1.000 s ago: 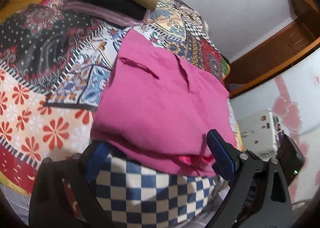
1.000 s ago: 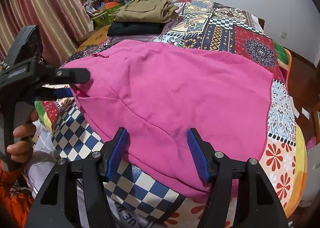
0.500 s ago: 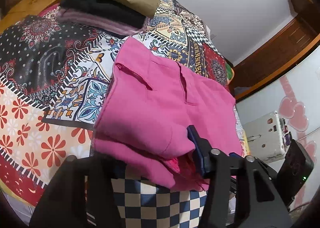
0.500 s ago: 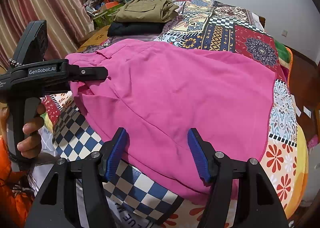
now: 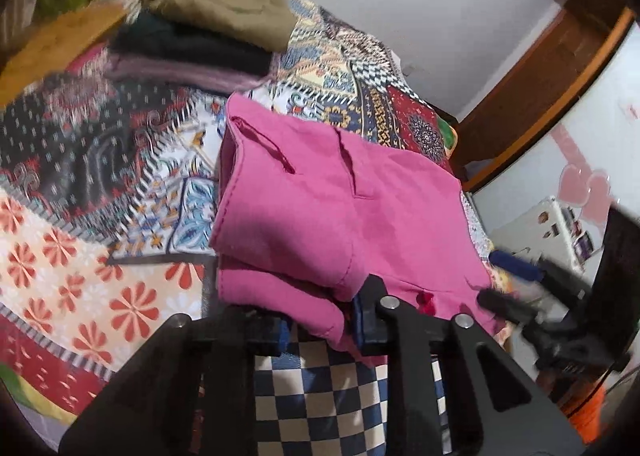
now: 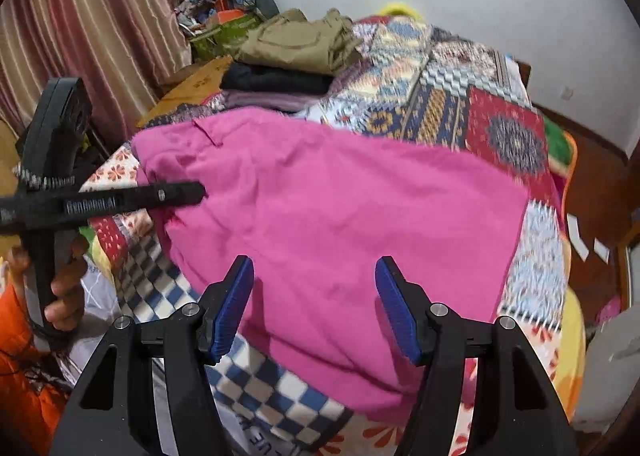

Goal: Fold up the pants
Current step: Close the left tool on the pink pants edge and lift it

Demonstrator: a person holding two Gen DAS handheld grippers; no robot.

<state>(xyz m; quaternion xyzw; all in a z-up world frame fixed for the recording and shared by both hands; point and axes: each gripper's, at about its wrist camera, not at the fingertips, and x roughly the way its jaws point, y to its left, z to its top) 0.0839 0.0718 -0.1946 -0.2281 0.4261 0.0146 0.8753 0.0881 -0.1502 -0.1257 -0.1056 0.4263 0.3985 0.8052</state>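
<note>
The left gripper [image 5: 320, 326] has just been closing its fingers onto the pink pants' [image 5: 332, 208] near edge, ready to lift a fold; the right gripper [image 6: 314, 306] hovers half-open, empty.

Between the left claw's [image 5: 320, 326] matt black plastic arms sits the pink pants [image 5: 320, 216], a soft, matt woven cloth. Under them lies a printed patchwork bedspread [image 6: 460, 104], matt cotton-like cloth. The right claw [image 6: 314, 308] carries ribbed blue rubbery pads [image 6: 394, 308] and shiny metal pins. Beyond it hang striped curtains [image 6: 80, 36].
</note>
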